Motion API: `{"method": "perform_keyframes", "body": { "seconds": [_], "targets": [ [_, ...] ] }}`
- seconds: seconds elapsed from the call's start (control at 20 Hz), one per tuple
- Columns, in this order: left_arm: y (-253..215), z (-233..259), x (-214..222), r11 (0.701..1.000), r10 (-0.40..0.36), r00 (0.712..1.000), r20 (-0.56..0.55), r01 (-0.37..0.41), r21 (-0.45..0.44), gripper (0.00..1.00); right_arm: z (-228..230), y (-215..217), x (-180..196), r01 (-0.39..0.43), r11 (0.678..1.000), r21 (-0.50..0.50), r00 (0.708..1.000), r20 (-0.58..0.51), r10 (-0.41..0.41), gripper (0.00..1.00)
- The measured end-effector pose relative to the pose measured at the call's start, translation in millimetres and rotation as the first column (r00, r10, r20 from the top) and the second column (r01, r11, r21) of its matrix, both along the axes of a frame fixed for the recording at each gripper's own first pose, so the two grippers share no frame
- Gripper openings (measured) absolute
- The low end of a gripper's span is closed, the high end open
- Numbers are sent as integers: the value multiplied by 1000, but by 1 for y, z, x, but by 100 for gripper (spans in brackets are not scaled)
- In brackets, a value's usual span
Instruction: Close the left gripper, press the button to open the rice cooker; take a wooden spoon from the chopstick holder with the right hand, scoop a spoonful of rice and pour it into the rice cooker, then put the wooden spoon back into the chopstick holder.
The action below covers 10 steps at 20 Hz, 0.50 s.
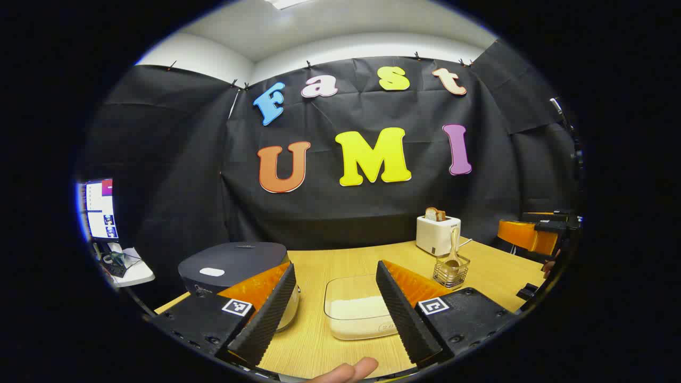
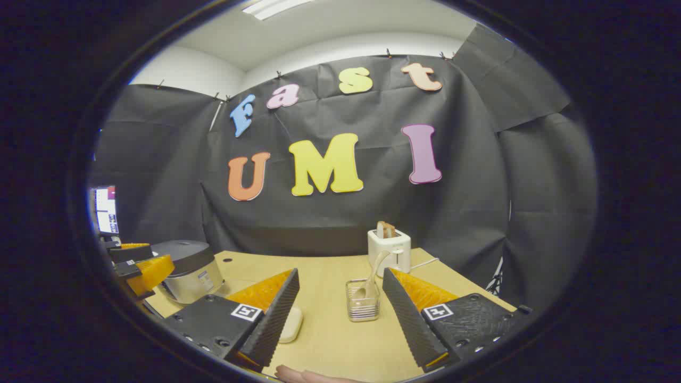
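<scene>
Wood-grain tabletop [image 1: 319, 340] carries everything for the job, and nothing has been touched yet: the cooker [image 1: 234, 268] sits shut at the left, its pale button [image 1: 212, 272] on the dark lid. Both tongs stand wide open and empty, the left tongs [image 1: 336, 306] hovering above the near edge between cooker and rice dish, the right tongs [image 2: 340, 311] facing the holder. Since the left pair must close before pressing, the likeliest slip, as I judge it, is going down on the button with the fingers apart, so one finger [image 1: 266, 314] lands beside it or skids on the smooth lid and the latch never releases. A hard push could also shove the cooker along the tabletop. Later, the spoon [image 2: 372, 276] leans loosely in the wire holder [image 2: 363, 302]; a grab low on the handle might tip the light basket, or drag it toward the toaster [image 2: 389, 250] just behind it. The clear dish [image 1: 357, 311] holds a shallow bed of white rice [image 1: 356, 314], so a steep scoop may spill grains over the rim. The holder contains the one spoon, bowl down; the toaster holds a slice of bread [image 1: 435, 214]. Whether the cooker holds anything cannot be told.
</scene>
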<state>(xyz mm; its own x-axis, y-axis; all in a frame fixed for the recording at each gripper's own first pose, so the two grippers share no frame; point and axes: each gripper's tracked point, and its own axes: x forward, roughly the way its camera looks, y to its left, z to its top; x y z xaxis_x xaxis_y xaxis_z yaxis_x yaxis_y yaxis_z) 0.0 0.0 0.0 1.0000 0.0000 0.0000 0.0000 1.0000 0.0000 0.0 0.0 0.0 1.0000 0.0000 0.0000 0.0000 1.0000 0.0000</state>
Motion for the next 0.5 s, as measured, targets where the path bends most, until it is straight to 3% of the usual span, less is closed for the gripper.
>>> {"method": "perform_keyframes", "body": {
  "seconds": [0.5],
  "targets": [
    [27,-7,2,999,46,999,-22,-46,17,97,2,0,-10,26,997,-67,999,31,-24,95]
  ]
}}
